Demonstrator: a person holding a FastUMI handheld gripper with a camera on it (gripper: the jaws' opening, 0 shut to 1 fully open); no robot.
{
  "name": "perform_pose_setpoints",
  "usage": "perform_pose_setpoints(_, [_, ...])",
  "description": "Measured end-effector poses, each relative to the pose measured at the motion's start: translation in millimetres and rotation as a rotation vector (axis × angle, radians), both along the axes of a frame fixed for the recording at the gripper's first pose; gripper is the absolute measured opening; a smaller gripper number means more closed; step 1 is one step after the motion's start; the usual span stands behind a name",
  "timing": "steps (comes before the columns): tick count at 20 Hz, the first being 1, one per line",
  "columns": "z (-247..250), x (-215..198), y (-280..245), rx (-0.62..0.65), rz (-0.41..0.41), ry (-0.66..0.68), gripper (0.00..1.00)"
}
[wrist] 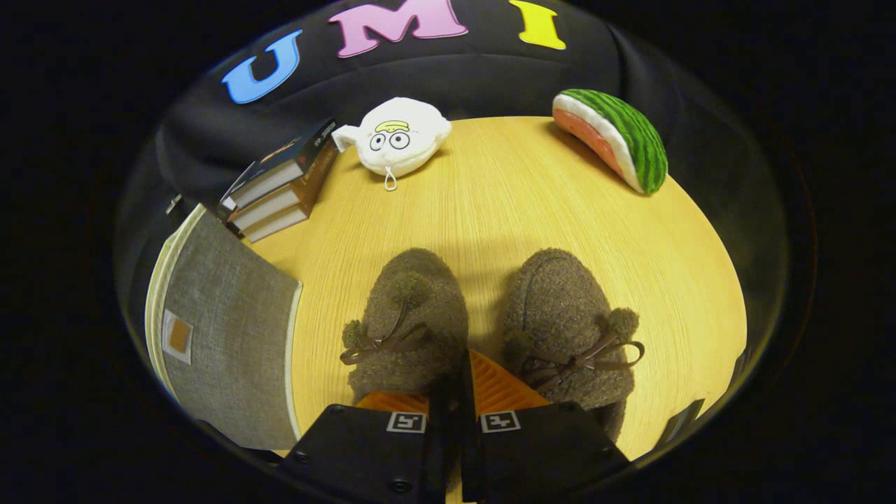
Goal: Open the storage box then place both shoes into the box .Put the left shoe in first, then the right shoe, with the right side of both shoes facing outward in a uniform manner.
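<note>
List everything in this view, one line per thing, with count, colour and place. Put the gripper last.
Table: one, light wood, under everything.
Shoes: two, brown fleece with bows, side by side just ahead of the fingers; left shoe, right shoe.
Storage box: one, grey fabric, lid closed, left of the shoes.
Books: a stack of three, beyond the box.
Plush toy: one, white, far side, beside the books.
Watermelon slice toy: one, green and red, far right.
Hand-held gripper: one, fingers close together between the shoes' near ends, holding nothing.

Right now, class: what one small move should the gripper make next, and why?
Probably swing toward the box beside the left shoe and open its lid: it looks closed, both shoes sit on the table, and the gripper looks nearly shut, holding nothing.
</note>
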State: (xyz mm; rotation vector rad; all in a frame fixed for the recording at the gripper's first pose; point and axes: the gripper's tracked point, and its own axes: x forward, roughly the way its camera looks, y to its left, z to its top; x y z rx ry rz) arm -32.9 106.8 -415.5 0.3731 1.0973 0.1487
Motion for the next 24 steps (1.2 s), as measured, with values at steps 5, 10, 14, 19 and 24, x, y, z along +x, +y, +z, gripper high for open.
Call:
perform_pose_setpoints(5, [55.1,4.1,-0.7,0.044,-0.055,-0.043,0.13])
perform_pose_setpoints(10, [142.4,10.7,10.2,0.078,-0.077,-0.131,0.13])
perform_pose_setpoints(14, [206.5,13.2,44.8,0.144,-0.084,-0.156,0.13])
perform_pose_setpoints(19, [243.2,1.4,121.7,0.238,-0.017,-0.093,0.13])
perform_pose_setpoints(24, [232.6,-14.7,197.3,0.249,0.045,-0.016,0.13])
